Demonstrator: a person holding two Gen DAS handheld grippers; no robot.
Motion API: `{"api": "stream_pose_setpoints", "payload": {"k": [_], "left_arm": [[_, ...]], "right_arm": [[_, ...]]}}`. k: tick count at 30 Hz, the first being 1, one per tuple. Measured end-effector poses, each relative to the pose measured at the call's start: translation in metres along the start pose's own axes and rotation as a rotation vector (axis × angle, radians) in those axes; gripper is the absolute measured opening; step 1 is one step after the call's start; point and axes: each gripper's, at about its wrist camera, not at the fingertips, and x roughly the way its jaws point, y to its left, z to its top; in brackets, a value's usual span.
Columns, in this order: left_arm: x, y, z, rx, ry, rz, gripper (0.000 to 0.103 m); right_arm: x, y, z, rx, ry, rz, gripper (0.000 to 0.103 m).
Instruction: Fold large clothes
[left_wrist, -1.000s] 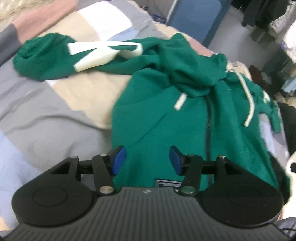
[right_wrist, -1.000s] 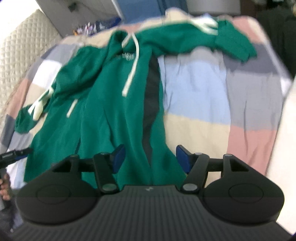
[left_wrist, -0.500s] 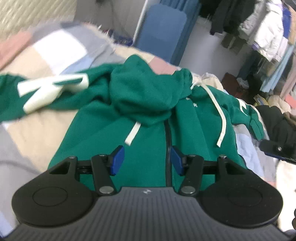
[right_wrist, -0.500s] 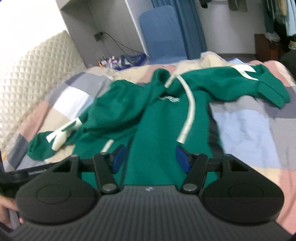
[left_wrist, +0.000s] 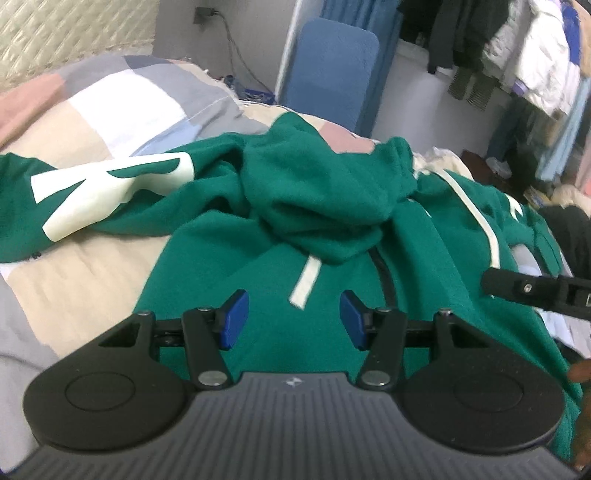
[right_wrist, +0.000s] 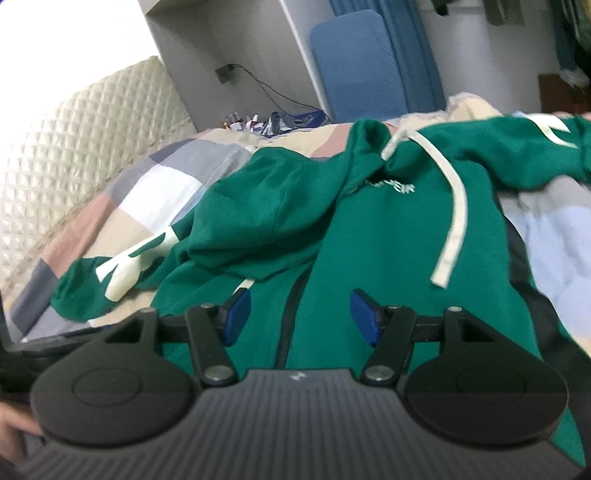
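Green hoodie (right_wrist: 388, 236): chest lettering (right_wrist: 393, 187) visible only right-wrist.

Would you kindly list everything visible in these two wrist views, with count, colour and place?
hoodie: one, green with white sleeve markings, spread front-up on the bed, hood flopped over the chest.
drawstrings: two, white, lying on the hoodie's front.
bedspread: one, patchwork of grey, beige, pink, white and pale blue, under the hoodie.
headboard: one, cream, quilted, at the bed's far left.
blue panel: one, upright against the wall beyond the bed.
hanging clothes: several, dark and pale, far right.
wall socket with cable: one, dark, on the grey wall.
left gripper: black with blue pads, open above the hoodie's front.
right gripper: black with blue pads, jaws opening, nothing between them.
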Motion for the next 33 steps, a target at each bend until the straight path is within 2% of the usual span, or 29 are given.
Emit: {"api": "stream_pose_setpoints", "payload": {"k": [1,3,6,11,15,20,23,24,26,28,30,33], "left_arm": [[0.004,0.004,0.003,-0.014,0.000,-0.019,0.060],[0.011,0.011,0.007,-0.036,0.000,-0.058,0.060],[0.018,0.018,0.009,-0.031,-0.009,-0.073,0.060],[0.023,0.027,0.005,0.030,-0.062,-0.049,0.061],[0.027,0.050,0.007,-0.079,-0.063,-0.102,0.060],[0.034,0.072,0.010,-0.158,-0.085,-0.093,0.060],[0.039,0.079,0.011,-0.190,-0.086,-0.094,0.060],[0.042,0.081,0.011,-0.195,-0.082,-0.089,0.060],[0.045,0.083,0.010,-0.204,-0.073,-0.094,0.060],[0.047,0.082,0.011,-0.213,-0.067,-0.102,0.060],[0.048,0.080,0.011,-0.208,-0.068,-0.121,0.060],[0.047,0.076,0.006,-0.148,-0.043,-0.167,0.061]], "right_arm": [[0.006,0.001,0.001,-0.006,-0.003,0.007,0.076],[0.022,0.001,0.006,0.006,-0.019,0.021,0.085],[0.056,0.004,0.011,0.038,0.001,0.047,0.084],[0.114,0.030,0.013,-0.041,0.023,0.075,0.084],[0.156,0.044,0.015,-0.079,0.007,0.063,0.084],[0.213,0.051,0.019,-0.093,-0.023,-0.017,0.085],[0.232,0.052,0.015,-0.078,-0.019,-0.058,0.085],[0.234,0.055,0.014,-0.093,-0.027,-0.066,0.080],[0.233,0.057,0.017,-0.102,-0.034,-0.076,0.060],[0.226,0.056,0.028,-0.102,-0.041,-0.090,0.034],[0.219,0.053,0.044,-0.113,-0.052,-0.104,0.029],[0.213,0.049,0.090,-0.147,-0.088,-0.124,0.027]]}}
